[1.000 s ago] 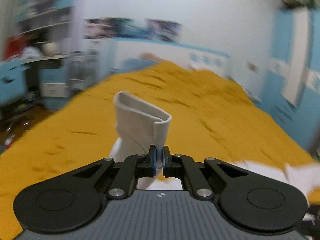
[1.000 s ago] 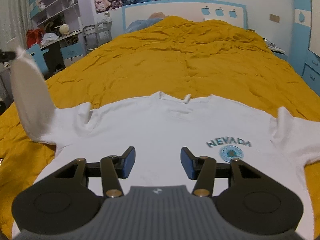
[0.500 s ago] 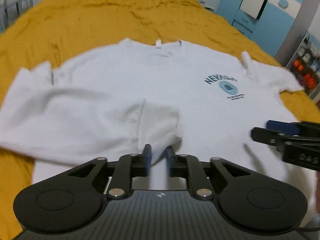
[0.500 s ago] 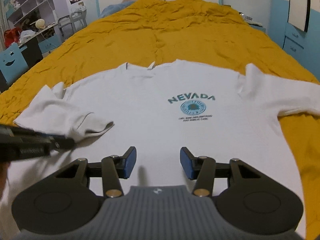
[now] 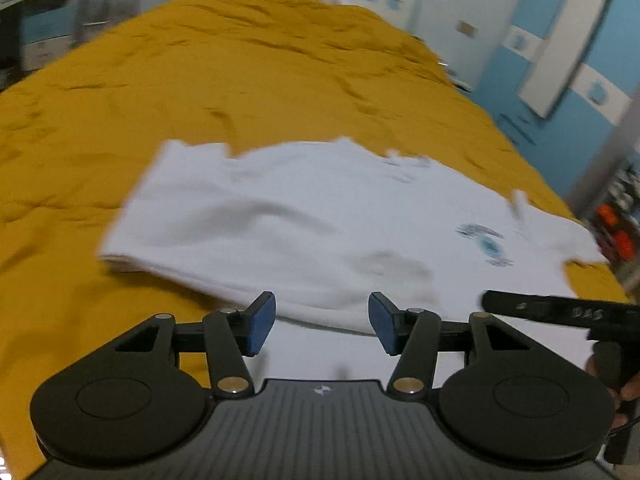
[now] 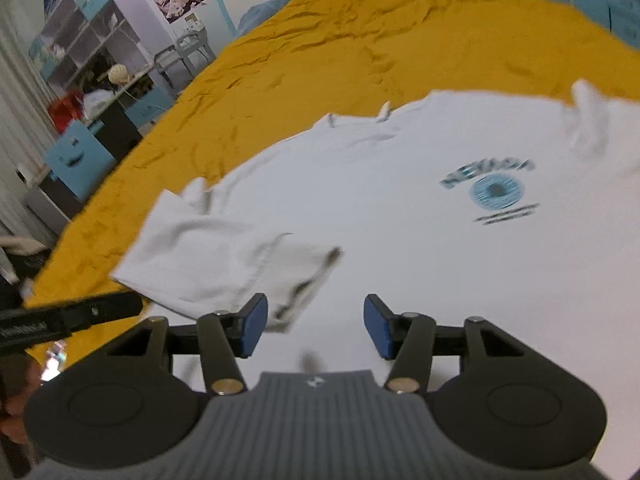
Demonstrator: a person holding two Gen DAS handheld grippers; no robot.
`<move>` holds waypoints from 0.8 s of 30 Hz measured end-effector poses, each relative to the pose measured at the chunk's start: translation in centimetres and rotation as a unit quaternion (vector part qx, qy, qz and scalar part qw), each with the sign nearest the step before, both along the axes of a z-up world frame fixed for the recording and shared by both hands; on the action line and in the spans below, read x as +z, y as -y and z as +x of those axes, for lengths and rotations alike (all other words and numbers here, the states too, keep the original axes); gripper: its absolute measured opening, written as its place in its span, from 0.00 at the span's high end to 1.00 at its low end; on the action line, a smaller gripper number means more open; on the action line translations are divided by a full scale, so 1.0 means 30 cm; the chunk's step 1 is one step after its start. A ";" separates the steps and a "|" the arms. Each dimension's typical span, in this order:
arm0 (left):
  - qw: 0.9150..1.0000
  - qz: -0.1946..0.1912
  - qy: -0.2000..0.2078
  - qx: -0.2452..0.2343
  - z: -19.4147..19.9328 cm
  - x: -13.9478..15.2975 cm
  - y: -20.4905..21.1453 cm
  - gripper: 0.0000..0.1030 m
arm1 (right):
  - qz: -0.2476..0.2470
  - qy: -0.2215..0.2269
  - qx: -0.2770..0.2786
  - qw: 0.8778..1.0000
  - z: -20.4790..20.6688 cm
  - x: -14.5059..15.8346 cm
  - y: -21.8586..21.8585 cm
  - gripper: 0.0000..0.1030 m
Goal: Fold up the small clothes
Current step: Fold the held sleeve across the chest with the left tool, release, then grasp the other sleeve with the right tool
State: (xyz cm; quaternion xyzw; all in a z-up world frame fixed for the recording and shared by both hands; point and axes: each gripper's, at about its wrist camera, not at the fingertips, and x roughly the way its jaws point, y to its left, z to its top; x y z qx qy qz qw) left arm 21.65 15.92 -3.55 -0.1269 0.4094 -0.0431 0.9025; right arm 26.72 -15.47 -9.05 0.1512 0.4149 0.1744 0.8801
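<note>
On the yellow bedspread (image 6: 320, 60), the white T-shirt's (image 6: 400, 220) left sleeve (image 6: 208, 256) lies folded in; my left gripper (image 5: 322, 322) and right gripper (image 6: 316, 326) are both opening, empty. Next I take the other sleeve.

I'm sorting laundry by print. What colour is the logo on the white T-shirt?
Blue: the logo is a light-blue disc under darker teal lettering, clearest in the right wrist view.

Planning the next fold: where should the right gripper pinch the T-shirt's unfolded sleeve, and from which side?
Probably at the sleeve cuff edge, coming in from the outer side over the yellow bedspread. That sleeve sticks out past the T-shirt body with its hem slightly raised, so a finger could slip under. The right gripper is opening, nothing between its jaws.
</note>
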 end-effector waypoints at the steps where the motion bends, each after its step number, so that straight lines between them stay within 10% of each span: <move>1: 1.000 0.000 0.000 0.011 -0.001 -0.002 -0.025 0.40 | 0.009 -0.008 -0.002 1.000 0.017 -0.006 -0.011 0.51; 9: 0.995 -0.011 0.025 0.098 -0.047 0.006 -0.167 0.40 | 0.075 -0.121 -0.055 0.988 0.184 -0.145 -0.057 0.63; 11: 0.994 -0.008 0.030 0.108 -0.061 0.030 -0.201 0.40 | 0.068 -0.128 -0.062 0.988 0.205 -0.152 -0.074 0.98; 12: 0.993 -0.002 0.030 0.111 -0.058 0.039 -0.208 0.40 | 0.060 -0.125 -0.060 0.989 0.213 -0.142 -0.087 0.98; 24: 0.996 -0.010 -0.016 0.091 0.050 -0.085 -0.181 0.39 | 0.044 0.119 0.054 0.990 0.320 0.476 -0.248 1.00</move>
